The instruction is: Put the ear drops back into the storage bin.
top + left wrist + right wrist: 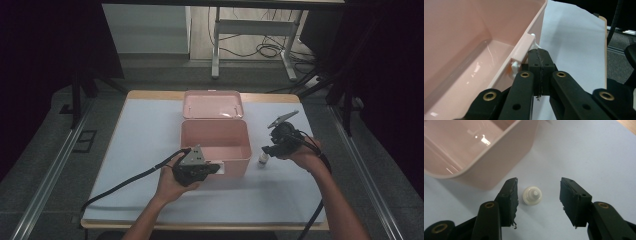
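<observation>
Both my hands are coming in from six o'clock. My left gripper (212, 167) is sitting with its jaws pressed together, empty, touching the white latch (517, 65) on the front wall of the pink box (215, 150). My right gripper (539, 197) is pointing down with its jaws standing apart around the small white bottle (532, 195), pads not touching it. That bottle is standing upright just at three o'clock of the box's corner, on the white table cover (145, 145), with bare room toward the right edge.

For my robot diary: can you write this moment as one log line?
left gripper: shut, at pink box front latch | right gripper: open around small white bottle, not touching | box lid: open
</observation>
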`<move>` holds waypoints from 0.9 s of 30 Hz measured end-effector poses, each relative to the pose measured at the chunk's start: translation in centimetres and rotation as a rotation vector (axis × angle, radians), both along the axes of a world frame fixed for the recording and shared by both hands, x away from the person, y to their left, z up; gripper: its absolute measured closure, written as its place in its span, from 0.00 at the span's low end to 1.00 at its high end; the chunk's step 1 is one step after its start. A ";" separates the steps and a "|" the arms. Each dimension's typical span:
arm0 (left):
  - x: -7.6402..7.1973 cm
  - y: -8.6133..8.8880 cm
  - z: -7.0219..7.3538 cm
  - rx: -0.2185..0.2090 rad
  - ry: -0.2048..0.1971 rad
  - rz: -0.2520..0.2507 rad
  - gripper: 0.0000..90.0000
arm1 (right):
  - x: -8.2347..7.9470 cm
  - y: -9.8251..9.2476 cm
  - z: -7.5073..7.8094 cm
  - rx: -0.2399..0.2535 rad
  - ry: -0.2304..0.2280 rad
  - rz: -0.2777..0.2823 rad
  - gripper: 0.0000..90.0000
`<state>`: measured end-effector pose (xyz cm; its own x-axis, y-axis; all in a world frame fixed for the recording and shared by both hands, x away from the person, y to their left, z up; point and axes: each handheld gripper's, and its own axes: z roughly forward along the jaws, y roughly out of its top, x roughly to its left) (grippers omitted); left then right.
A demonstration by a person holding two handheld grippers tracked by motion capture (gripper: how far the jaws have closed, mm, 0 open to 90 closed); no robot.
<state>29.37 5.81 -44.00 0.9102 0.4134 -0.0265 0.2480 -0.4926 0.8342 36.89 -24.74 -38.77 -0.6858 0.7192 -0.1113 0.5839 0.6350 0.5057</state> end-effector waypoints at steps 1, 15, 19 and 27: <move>0.0 0.0 0.0 0.001 -0.001 0.000 1.00 | 0.0 0.1 -0.2 -0.007 0.008 -0.002 0.54; 0.0 0.0 0.0 -0.001 -0.003 0.001 1.00 | 1.2 0.5 -3.5 -0.050 0.085 -0.014 0.52; 0.0 0.0 0.0 -0.001 -0.004 0.001 1.00 | 1.6 0.6 -4.7 -0.058 0.118 -0.015 0.52; 0.0 0.0 0.0 0.000 -0.005 0.001 1.00 | 2.2 1.3 -6.7 -0.083 0.170 -0.017 0.59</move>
<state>29.34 5.80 -44.03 0.9100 0.4139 -0.0223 0.2445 -0.4926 0.8352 39.07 -23.48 -45.47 -0.6880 0.7237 -0.0542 0.6673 0.6602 0.3447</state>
